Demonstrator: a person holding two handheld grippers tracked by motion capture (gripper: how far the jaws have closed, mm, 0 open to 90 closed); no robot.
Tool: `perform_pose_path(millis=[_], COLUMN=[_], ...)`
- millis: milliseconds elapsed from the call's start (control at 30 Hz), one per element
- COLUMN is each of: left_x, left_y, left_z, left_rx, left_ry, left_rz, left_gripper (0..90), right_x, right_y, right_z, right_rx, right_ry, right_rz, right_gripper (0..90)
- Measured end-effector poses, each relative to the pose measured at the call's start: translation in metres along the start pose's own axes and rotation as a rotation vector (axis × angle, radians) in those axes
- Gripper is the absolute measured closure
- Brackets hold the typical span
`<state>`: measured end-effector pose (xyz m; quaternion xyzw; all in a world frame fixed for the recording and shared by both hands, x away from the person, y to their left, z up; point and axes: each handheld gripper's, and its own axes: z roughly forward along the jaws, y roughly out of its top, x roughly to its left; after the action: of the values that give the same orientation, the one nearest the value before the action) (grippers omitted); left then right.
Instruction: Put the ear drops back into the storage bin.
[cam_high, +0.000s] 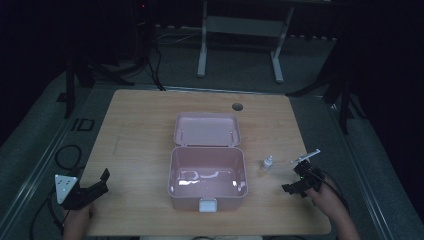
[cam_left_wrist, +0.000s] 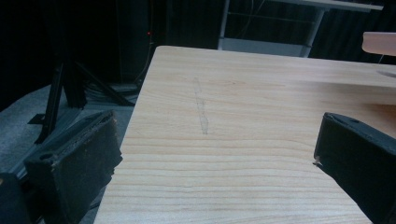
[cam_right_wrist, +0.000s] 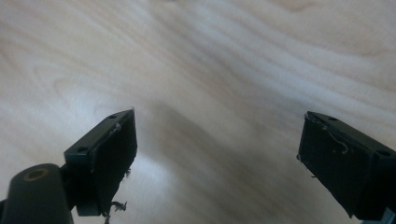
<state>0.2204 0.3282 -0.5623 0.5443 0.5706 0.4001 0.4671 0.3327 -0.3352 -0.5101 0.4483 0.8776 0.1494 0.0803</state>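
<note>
Where the wooden worktop (cam_high: 140, 150) sits lit in a dark room, a pink plastic case (cam_high: 207, 177) stands at centre near the front edge, lid (cam_high: 206, 129) thrown back flat behind it, inside bare and glossy w/ glare spots. White latch tab (cam_high: 208, 204) on the case's front wall. Small white dropper bottle (cam_high: 267, 163) upright just right of the case, apart from it. A thin white syringe-like item (cam_high: 306, 157) lies further right, angled; too small to be sure what it is. Round cable hole (cam_high: 237, 106) in worktop behind the lid.

Left tool (cam_high: 100, 182) rests at front-left corner of worktop, held by a hand (cam_high: 77, 222), grey three-cornered plate (cam_high: 65, 186) on top; jaws apart, nothing between. Left gripper view: both black jaws spread wide over bare wood, a faint pencil-like streak (cam_left_wrist: 201, 107) on the grain, a pink edge of the case lid at top right.

Right tool (cam_high: 299, 184) at front-right, held by the other hand (cam_high: 327, 200), near the syringe-like item but contact unclear. Right gripper view: jaws wide apart over bare wood grain, blurred; frayed threads on the pads (cam_right_wrist: 114, 158).
</note>
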Motion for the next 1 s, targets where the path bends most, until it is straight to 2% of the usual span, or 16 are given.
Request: perform_pose_path(millis=[33,67,333,467,667,800,1000], left_x=[0.000,0.000,0.000,0.000,0.000,0.000,0.000], left_y=[0.000,0.000,0.000,0.000,0.000,0.000,0.000], left_z=[0.000,0.000,0.000,0.000,0.000,0.000,0.000], left_rx=[0.000,0.000,0.000,0.001,0.001,0.001,0.001], left_ry=[0.000,0.000,0.001,0.001,0.000,0.000,0.000], left_rz=[0.000,0.000,-0.001,-0.002,-0.002,-0.002,-0.002], left_gripper=[0.5,0.5,0.5,0.5,0.5,0.5,0.5], right_x=[0.000,0.000,0.004,0.005,0.005,0.003,0.001], right_y=[0.000,0.002,0.008,0.011,0.015,0.020,0.032], right_z=[0.000,-0.001,0.002,0.002,0.001,0.001,0.000], right_rx=[0.000,0.050,0.246,0.325,0.341,0.334,0.335], right_ry=[0.000,0.019,0.039,0.050,0.046,0.072,0.087], right_rz=[0.000,-0.010,-0.072,-0.092,-0.088,-0.074,-0.083], right_gripper=[11.3,11.3,11.3,11.5,13.2,12.5,11.3])
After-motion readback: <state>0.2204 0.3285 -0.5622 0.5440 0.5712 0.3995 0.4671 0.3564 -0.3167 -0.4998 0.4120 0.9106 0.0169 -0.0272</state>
